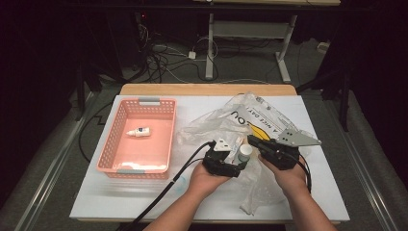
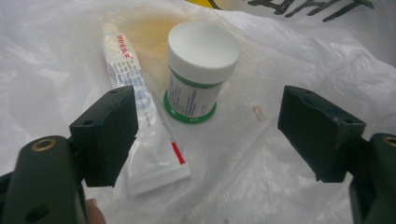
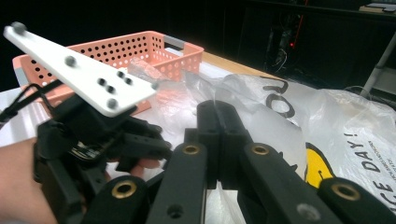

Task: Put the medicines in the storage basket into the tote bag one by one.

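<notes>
Two hand-held grippers work over a crumpled clear plastic bag [image 1: 250,120] that lies on the right half of a white table top [image 1: 96,202]. The left gripper [image 1: 239,168], held in the person's left hand [image 1: 204,180], points right towards a small jar [image 1: 245,153] with a white lid; in the left gripper view its jaws stand wide apart, with nothing between the pads, and the jar [image 2: 201,70], white-capped with a green band at its base, stands upright on the bag just beyond them. Beside the jar, to its left in that view, a white tube [image 2: 140,112] with red and blue print lies flat on the plastic, its crimped end nearest the camera and passing close by one jaw without being gripped. The right gripper [image 1: 254,140], in the right hand [image 1: 288,178], carries a grey three-cornered plate and sits just right of the jar; in the right gripper view its jaws are pressed together, and the bag film [image 3: 280,130] gathers at their tips, though a grip on it cannot be confirmed. A pink perforated basket [image 1: 166,108] stands on the left half of the table, well apart from both grippers, with a small white dropper bottle [image 1: 139,131] lying on its side inside.
</notes>
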Demonstrator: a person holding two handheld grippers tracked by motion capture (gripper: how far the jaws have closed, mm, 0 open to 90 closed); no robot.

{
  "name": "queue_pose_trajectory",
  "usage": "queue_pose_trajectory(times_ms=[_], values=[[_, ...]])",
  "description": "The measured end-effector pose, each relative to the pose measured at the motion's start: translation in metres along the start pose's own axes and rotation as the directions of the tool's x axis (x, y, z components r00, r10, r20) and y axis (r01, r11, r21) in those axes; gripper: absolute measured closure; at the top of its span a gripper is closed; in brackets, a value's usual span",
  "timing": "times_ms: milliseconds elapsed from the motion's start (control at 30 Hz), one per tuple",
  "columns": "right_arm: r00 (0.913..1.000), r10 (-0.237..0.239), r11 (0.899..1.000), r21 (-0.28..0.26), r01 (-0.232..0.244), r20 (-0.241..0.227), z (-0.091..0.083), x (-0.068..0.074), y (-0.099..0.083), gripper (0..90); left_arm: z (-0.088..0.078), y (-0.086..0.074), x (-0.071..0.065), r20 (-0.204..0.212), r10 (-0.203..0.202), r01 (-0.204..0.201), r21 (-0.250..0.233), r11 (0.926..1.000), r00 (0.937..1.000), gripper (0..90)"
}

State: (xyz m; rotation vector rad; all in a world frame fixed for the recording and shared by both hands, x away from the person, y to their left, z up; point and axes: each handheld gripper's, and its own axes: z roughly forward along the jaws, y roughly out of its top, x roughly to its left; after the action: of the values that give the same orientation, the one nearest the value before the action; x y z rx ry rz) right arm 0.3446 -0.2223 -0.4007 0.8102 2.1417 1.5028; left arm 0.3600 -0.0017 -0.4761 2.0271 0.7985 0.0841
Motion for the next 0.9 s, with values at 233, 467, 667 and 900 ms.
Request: queue_pose_trajectory(times_ms=[233, 467, 667, 900], values=[[1.0000, -0.003, 1.000, 0.007, 0.003, 0.003, 0.001, 0.001, 0.000, 90.0, -0.013, -0.007, -0.001, 0.009, -0.003, 0.003, 0.005, 1.0000, 1.0000, 12.6], [1.0000, -0.008, 1.000, 0.012, 0.008, 0.004, 0.000, 0.001, -0.002, 90.0, -0.025, -0.009, -0.006, 0.020, -0.003, 0.003, -0.002, 1.0000, 0.9998, 0.0], [1.0000, -0.003, 1.000, 0.013, 0.003, 0.006, 0.001, 0.002, -0.001, 90.0, -0.045, -0.006, -0.013, 0.025, 0.015, -0.015, -0.019, 0.9997, 0.9996, 0.0], [1.0000, -0.008, 1.000, 0.019, 0.008, 0.006, 0.002, 0.003, -0.002, 90.0, -0.074, -0.008, -0.009, 0.013, 0.006, -0.006, -0.039, 0.9992, 0.9999, 0.0]])
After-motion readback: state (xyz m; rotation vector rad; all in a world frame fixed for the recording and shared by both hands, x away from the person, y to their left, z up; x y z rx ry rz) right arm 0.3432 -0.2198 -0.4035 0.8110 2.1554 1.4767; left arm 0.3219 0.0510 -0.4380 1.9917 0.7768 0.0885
